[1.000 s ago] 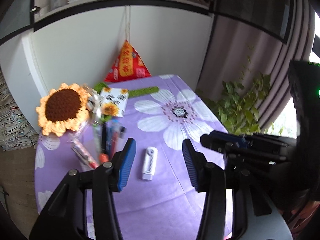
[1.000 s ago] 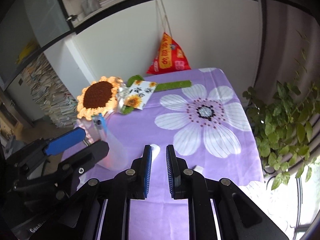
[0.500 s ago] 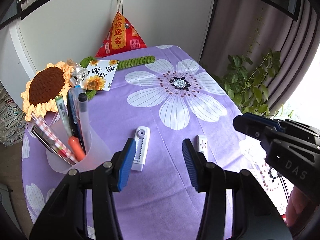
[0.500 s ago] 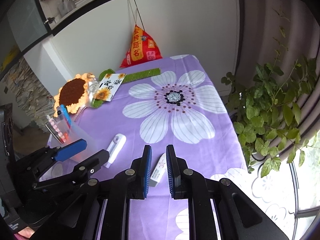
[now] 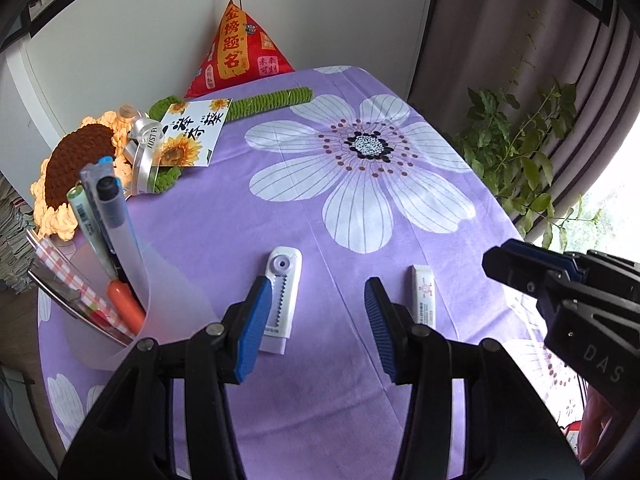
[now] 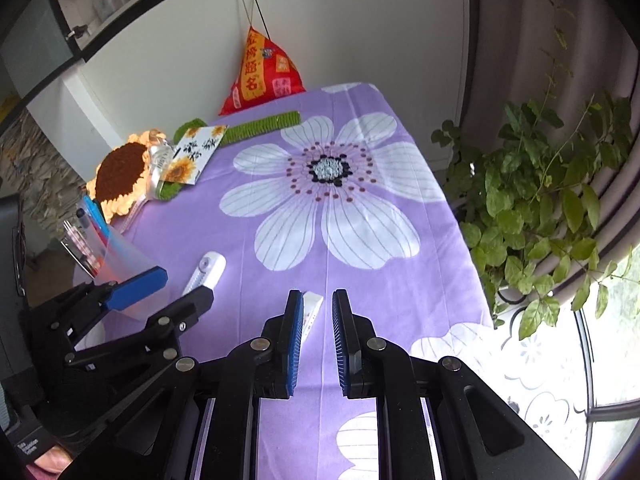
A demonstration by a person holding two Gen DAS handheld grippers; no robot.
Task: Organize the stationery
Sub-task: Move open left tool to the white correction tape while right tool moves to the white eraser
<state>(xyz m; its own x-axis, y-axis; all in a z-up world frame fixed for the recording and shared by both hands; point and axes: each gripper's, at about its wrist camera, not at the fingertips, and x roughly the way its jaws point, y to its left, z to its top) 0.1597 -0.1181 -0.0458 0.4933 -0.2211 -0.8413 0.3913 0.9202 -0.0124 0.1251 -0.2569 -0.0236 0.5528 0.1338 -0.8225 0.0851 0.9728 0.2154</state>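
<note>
A white correction tape dispenser lies on the purple flowered cloth, just past my left gripper's left finger; it also shows in the right wrist view. A white eraser lies to its right, beside the left gripper's right finger, and sits just ahead of my right gripper in the right wrist view. A translucent pen cup with several pens stands at the left. My left gripper is open and empty above the cloth. My right gripper has a narrow gap and holds nothing.
A crochet sunflower, a sunflower card, a green crochet strip and a red pyramid pouch sit at the far end. A leafy plant stands off the table's right edge. A wall is behind.
Both grippers have pulled back and tilted down over the table. The eraser has come into view. The right gripper's jaws have spread slightly.
</note>
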